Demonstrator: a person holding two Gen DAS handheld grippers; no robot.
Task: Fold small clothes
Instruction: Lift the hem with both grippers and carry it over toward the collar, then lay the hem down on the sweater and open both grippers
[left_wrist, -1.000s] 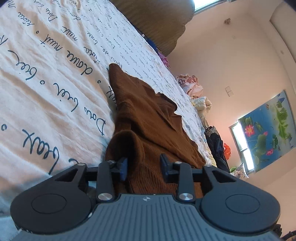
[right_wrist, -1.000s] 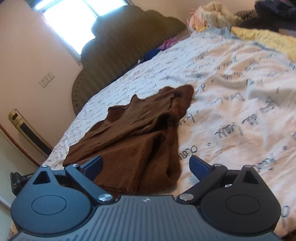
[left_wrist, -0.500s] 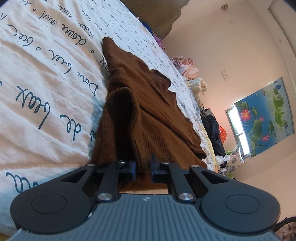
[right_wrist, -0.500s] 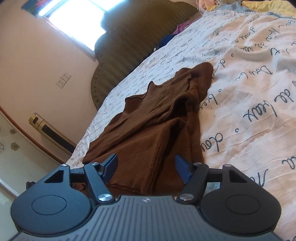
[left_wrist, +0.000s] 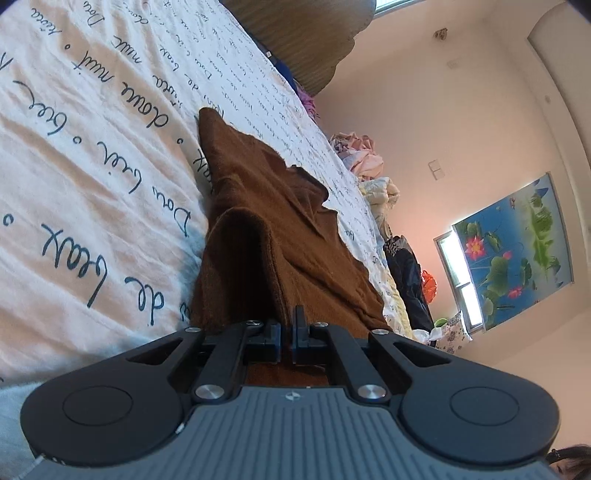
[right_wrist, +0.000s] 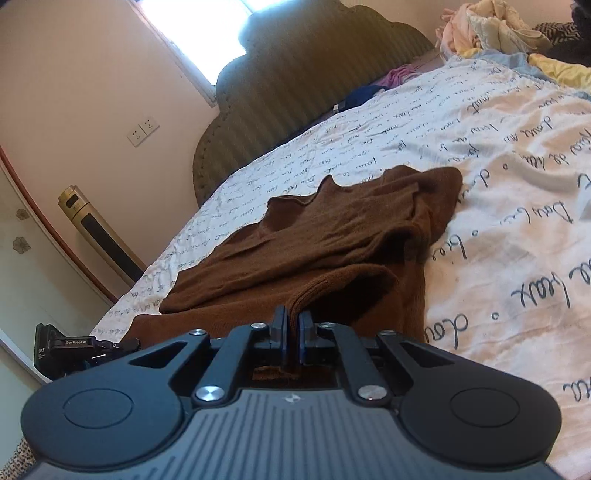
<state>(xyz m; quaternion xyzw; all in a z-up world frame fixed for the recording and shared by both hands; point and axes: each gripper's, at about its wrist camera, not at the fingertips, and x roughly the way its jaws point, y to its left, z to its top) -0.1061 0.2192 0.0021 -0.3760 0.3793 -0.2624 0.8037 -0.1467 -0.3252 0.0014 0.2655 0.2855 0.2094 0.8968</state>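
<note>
A brown knit garment (left_wrist: 280, 236) lies on a bed with a white sheet printed with script (left_wrist: 92, 155). My left gripper (left_wrist: 287, 328) is shut on the near edge of the garment, which rises in a fold right ahead of the fingers. In the right wrist view the same brown garment (right_wrist: 332, 236) spreads over the sheet (right_wrist: 517, 221). My right gripper (right_wrist: 291, 326) is shut on its near hem, and a raised fold runs away from the fingers.
A padded olive headboard (right_wrist: 314, 81) stands at the far end of the bed. A heap of other clothes (right_wrist: 491, 26) lies at the bed's far corner, also in the left wrist view (left_wrist: 369, 166). A gold tower fan (right_wrist: 99, 232) stands beside the bed. A dark device (right_wrist: 74, 350) sits left of my right gripper.
Both grippers went from open to shut, closing on the near edge of the brown garment. The pinched edges now stand up in folds.
</note>
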